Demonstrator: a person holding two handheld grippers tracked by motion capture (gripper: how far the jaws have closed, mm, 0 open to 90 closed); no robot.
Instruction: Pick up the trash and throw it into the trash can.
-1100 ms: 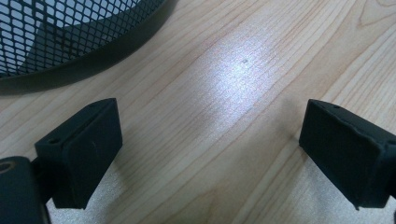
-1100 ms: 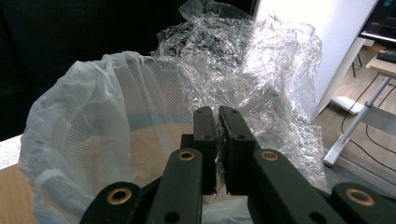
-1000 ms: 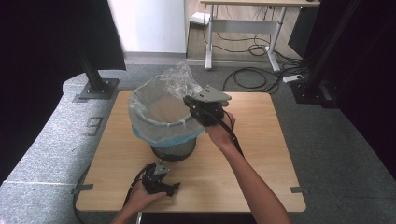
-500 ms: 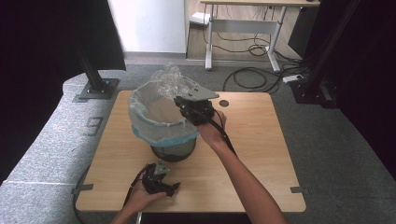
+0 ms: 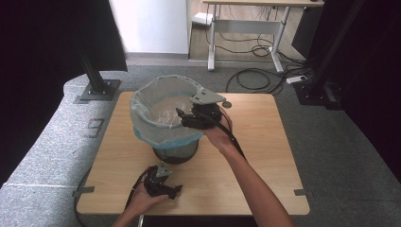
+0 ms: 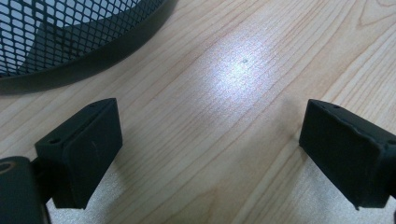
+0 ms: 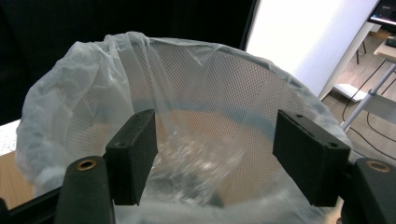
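Fingers: your right gripper (image 7: 215,158) spreads its black jaws over the bin mouth, pinching nothing; your left gripper (image 6: 210,154) is spread too, low over the light wooden table (image 5: 265,156).
Bin: black wire-mesh wastebasket (image 5: 175,152), upright mid-table, long axis vertical, mouth up.
Liner: translucent white plastic bag (image 5: 158,127), folded over the rim.
Progress: lining looks done; the far rim seating is unclear.

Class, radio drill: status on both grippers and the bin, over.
Left gripper open, low over the table, empty. Right gripper open over the bin liner. Mesh bin upright, lined. Nothing in the way.
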